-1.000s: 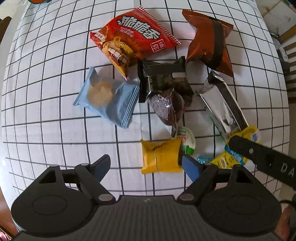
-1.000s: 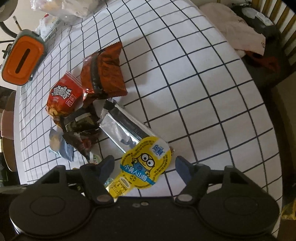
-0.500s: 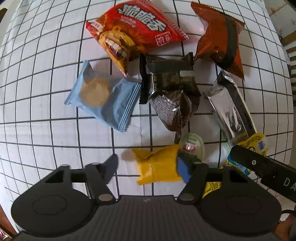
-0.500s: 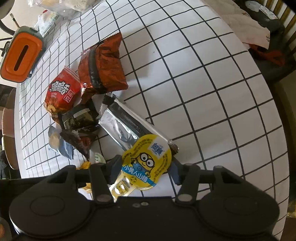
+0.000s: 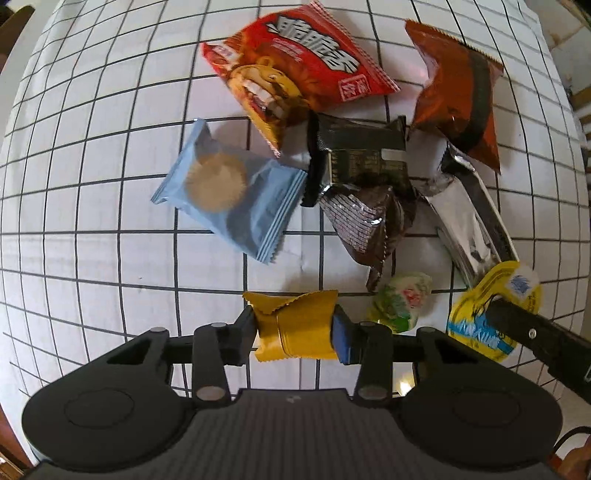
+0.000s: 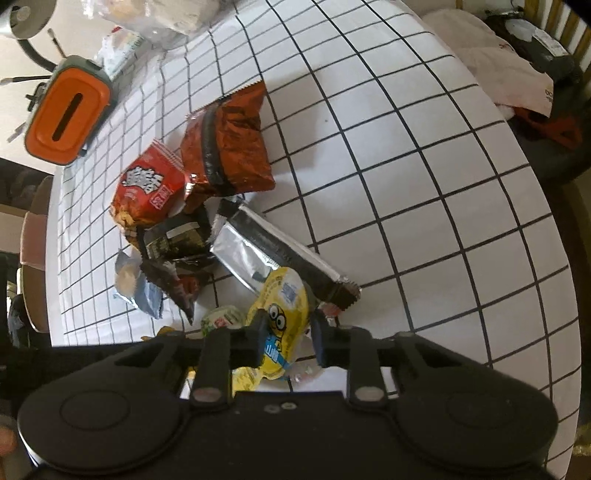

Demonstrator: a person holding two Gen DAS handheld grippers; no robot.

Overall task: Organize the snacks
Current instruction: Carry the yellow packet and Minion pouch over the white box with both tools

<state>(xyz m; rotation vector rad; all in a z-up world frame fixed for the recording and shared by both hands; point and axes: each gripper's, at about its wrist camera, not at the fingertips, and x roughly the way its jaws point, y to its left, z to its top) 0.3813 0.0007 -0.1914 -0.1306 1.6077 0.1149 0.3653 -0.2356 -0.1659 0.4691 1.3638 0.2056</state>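
Observation:
A pile of snacks lies on a white grid tablecloth (image 5: 92, 184). My left gripper (image 5: 295, 330) is shut on a small yellow packet (image 5: 295, 325) at the near edge of the pile. My right gripper (image 6: 286, 334) is shut on a yellow minion-print jelly cup (image 6: 282, 314), which also shows in the left wrist view (image 5: 480, 314). Beyond lie a red snack bag (image 5: 299, 70), a light blue pastry packet (image 5: 229, 192), a black packet (image 5: 362, 155), a brown foil packet (image 5: 369, 225), a silver bar wrapper (image 5: 469, 218), an orange-brown bag (image 5: 458, 92) and a small green-white jelly (image 5: 402, 299).
An orange-lidded box (image 6: 66, 118) and clear plastic bags (image 6: 147, 14) stand at the table's far left in the right wrist view. Clothes and dark items (image 6: 517, 66) lie off the table's right edge. The table edge curves round at the right (image 6: 561, 295).
Both grippers have closed from open: the left one onto the yellow packet, the right one onto the minion jelly cup, which now bends up between the fingers.

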